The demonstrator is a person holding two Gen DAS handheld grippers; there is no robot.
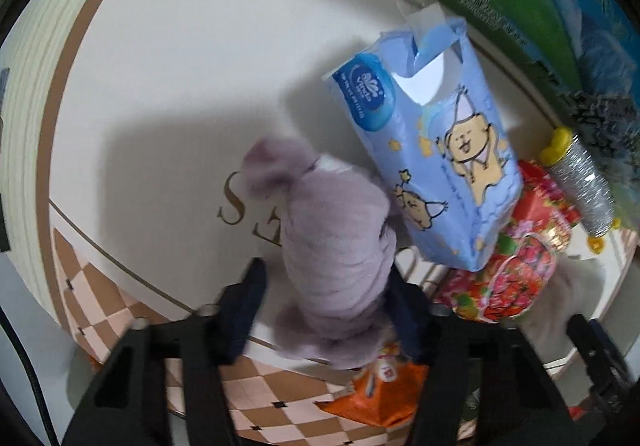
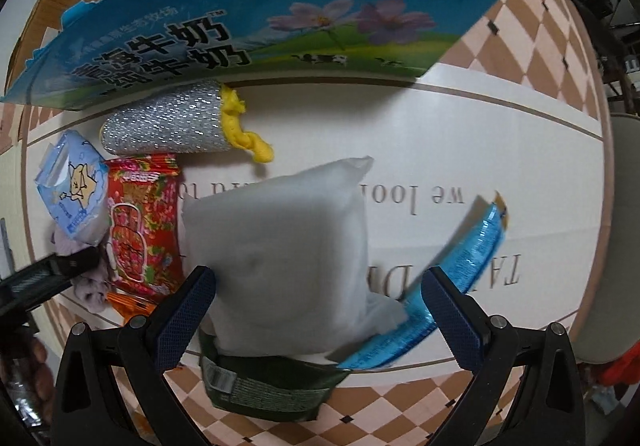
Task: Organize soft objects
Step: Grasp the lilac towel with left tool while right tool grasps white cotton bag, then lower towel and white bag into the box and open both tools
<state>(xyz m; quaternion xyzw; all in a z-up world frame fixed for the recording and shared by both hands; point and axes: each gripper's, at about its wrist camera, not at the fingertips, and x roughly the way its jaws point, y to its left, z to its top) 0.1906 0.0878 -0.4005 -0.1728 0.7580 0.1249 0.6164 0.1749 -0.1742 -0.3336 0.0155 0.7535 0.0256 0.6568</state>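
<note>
Left tool [image 1: 320, 310] is pinching the purple plush toy [image 1: 336, 246] low in the middle of its frame, right beside the blue tissue pack [image 1: 432, 149]. Right tool [image 2: 316, 306] has its fingers spread wide around the white soft pack [image 2: 280, 246], and I can't see them pressing it. That pack sits on the counter [image 2: 480, 149], bottom center, partly over a blue wrapper [image 2: 460, 286] and a dark green pouch [image 2: 260, 386].

Checkered, lettered tablecloth [image 1: 180, 85]
</note>
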